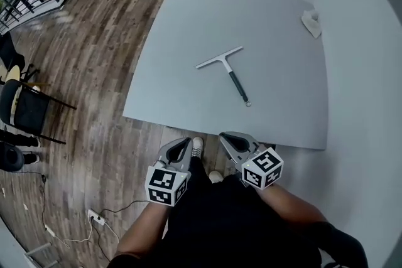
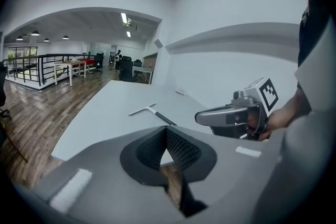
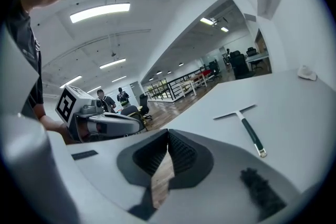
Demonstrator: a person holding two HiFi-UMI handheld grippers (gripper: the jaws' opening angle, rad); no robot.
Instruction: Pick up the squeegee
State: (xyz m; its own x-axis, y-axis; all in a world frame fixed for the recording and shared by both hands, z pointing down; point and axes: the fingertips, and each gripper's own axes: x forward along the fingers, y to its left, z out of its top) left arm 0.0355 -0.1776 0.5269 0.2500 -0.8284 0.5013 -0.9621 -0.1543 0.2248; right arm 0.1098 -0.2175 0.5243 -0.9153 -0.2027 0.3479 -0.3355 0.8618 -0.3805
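- Grey table point(image 1: 169, 91) on a wood-plank floor point(image 1: 94, 66). The squeegee point(image 1: 224, 69) lies mid-table with its handle toward the near edge, and a white cloth point(image 1: 312, 23) sits at the far corner.
- Left gripper point(image 1: 186, 143) and right gripper point(image 1: 227, 136): jaws closed, empty, short of the table edge.
- Only the gripper views show the ceiling lights point(image 3: 100, 12).

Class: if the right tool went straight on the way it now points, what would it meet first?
Probably the grey table near its front edge, on bare surface. The right tool, shut, aims left of the squeegee, which lies off its line. Depth is unclear.
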